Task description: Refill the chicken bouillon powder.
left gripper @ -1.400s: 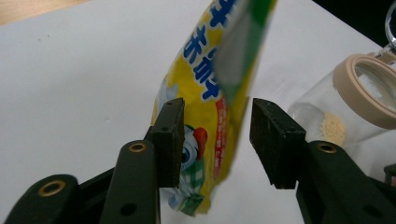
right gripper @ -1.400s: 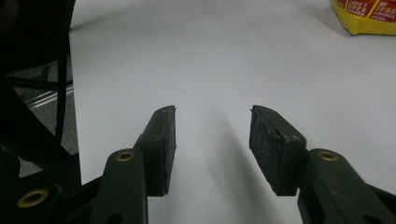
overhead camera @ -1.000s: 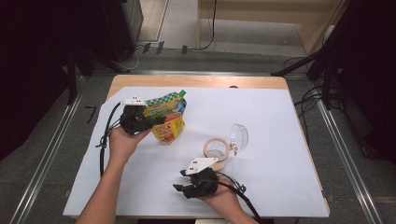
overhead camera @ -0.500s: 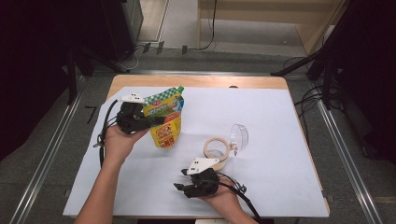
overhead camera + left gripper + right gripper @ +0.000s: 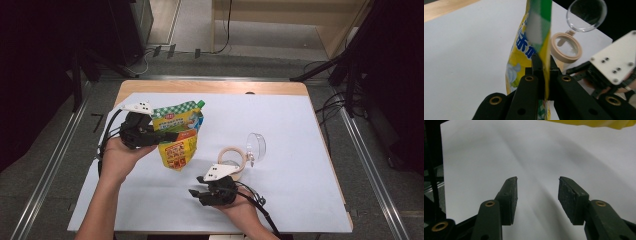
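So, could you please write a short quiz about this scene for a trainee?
1. True or false: the left tool is shut on the yellow and green pouch.
2. What lies between the jaws of the right tool? A) tape ring B) nothing C) pouch
3. Fill in: the clear lid lies beside the ____ ring.

Key: 1 true; 2 B; 3 tape.

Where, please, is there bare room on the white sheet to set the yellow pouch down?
The far right of the sheet, beyond the jar, is bare, as is the near left corner. It is crowded mid-sheet, between the pouch, jar and right gripper.
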